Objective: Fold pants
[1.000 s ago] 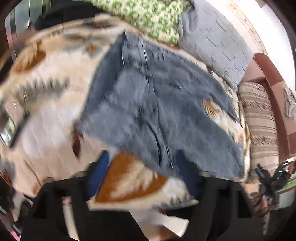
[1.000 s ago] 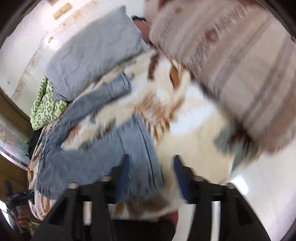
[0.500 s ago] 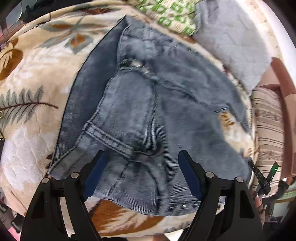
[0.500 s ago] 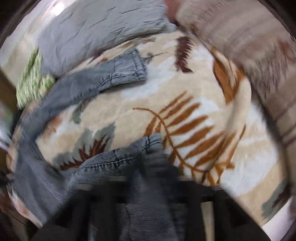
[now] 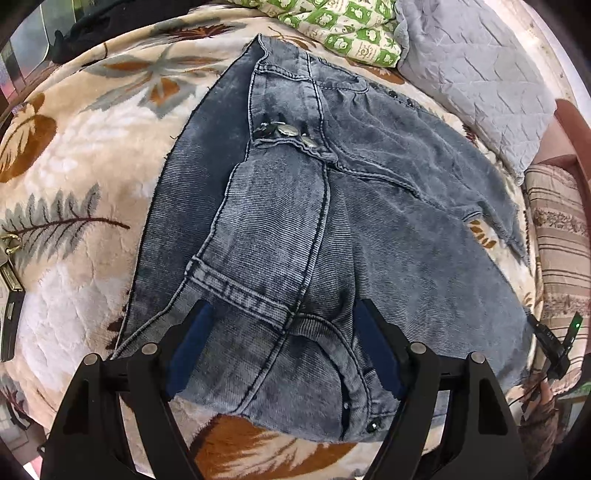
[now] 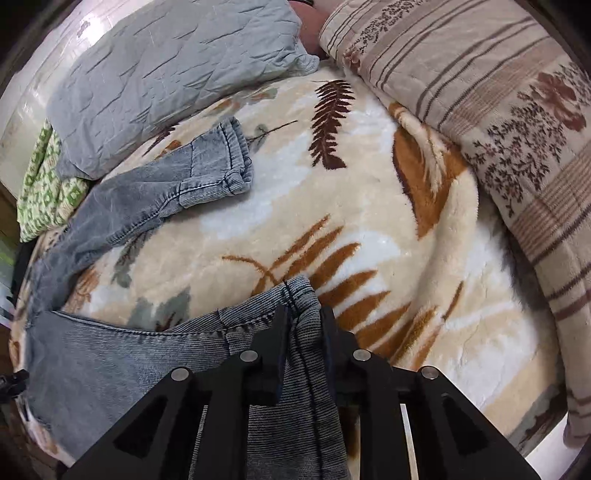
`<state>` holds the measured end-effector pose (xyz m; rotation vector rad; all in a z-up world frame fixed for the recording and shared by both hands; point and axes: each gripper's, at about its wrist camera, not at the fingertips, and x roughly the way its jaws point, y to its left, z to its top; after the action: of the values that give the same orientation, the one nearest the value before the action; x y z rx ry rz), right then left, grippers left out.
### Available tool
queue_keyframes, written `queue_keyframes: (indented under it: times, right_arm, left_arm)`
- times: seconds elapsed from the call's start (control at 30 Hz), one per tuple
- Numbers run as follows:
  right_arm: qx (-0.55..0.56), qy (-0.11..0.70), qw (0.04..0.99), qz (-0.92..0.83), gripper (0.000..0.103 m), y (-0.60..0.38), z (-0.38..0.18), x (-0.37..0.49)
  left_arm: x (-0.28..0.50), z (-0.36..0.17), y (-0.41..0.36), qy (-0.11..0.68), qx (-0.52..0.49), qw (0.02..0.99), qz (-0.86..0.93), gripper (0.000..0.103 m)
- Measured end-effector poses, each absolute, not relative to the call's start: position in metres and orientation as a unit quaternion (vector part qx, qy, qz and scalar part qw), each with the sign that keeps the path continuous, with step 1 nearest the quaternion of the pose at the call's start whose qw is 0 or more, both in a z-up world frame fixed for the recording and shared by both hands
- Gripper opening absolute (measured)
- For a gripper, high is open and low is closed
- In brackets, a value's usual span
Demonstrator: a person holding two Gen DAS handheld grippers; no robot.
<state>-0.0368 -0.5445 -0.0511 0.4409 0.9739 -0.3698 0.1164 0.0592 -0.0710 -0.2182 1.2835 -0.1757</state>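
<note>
Grey-blue denim pants (image 5: 295,221) lie spread on a leaf-patterned blanket (image 5: 74,184), fly and buttons up. My left gripper (image 5: 282,314) hangs open just above the waist end; denim lies under the gap and neither pad presses on it. In the right wrist view the far leg (image 6: 207,170) ends in a cuffed hem near a pillow. The near leg (image 6: 147,354) runs under my right gripper (image 6: 303,314). Its jaws stand narrow with that leg's hem bunched between them; they are opening slightly, and the pads still pinch the cloth.
A grey pillow (image 5: 472,66) and a green patterned cloth (image 5: 343,29) lie beyond the pants. A striped floral blanket (image 6: 480,110) is heaped along the right. Keys (image 5: 9,266) rest at the blanket's left edge, and a small device with a green light (image 5: 554,339) sits at the right.
My left gripper came down closer over the waist, then held still. My right gripper moved down onto the near leg's hem and closed from wide to a narrow pinch on it.
</note>
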Motion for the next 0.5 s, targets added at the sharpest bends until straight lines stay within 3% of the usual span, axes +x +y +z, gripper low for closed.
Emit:
queue_keyframes:
  times: [0.13, 0.33, 0.5]
  right_arm:
    - [0.246, 0.43, 0.853, -0.165, 0.025, -0.557, -0.026, -0.047]
    - [0.312, 0.394, 0.857, -0.114, 0.053, -0.565, -0.009, 0.003]
    - [0.381, 0.398, 0.827, -0.107, 0.054, -0.576, -0.039, 0.061]
  left_arm:
    - [0.116, -0.055, 0.064, 0.59, -0.107, 0.794, -0.099, 0.079]
    - [0.168, -0.025, 0.066, 0.575, -0.118, 0.805, -0.084, 0.08]
    - [0.232, -0.041, 0.06, 0.602, -0.148, 0.782, -0.056, 0.08]
